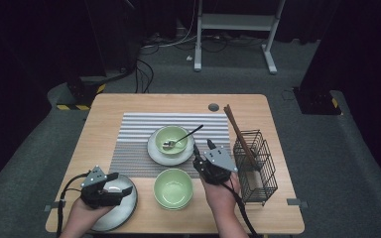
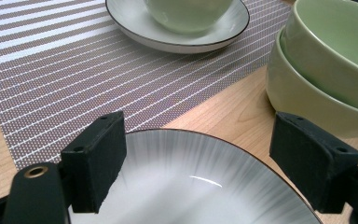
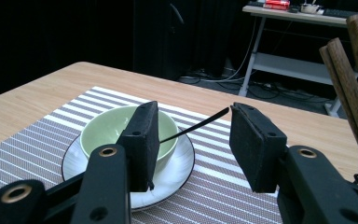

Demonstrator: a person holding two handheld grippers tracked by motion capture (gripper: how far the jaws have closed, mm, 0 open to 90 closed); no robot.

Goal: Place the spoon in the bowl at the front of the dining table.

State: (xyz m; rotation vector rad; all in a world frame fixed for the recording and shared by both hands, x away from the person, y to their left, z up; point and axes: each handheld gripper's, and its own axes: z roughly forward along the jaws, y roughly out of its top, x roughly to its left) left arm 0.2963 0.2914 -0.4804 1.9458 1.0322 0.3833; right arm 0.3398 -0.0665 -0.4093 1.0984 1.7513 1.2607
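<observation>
A green bowl [image 1: 171, 139] sits on a white plate [image 1: 154, 151] in the middle of the striped placemat [image 1: 134, 130], with a dark-handled spoon [image 1: 188, 135] resting in it. My right gripper [image 1: 203, 148] is open just right of that plate, its jaws either side of the spoon handle [image 3: 200, 124] but short of it. Two stacked green bowls [image 1: 173, 188] stand at the front centre. My left gripper [image 1: 120, 181] is open over a grey plate [image 1: 125, 206] at the front left; its jaws straddle the plate's rim [image 2: 200, 135].
A black wire basket [image 1: 255, 167] holding brown chopsticks [image 1: 238, 134] stands at the table's right side, close to my right gripper. A small grey disc [image 1: 213, 107] lies near the far edge. Bare wood lies left of the placemat.
</observation>
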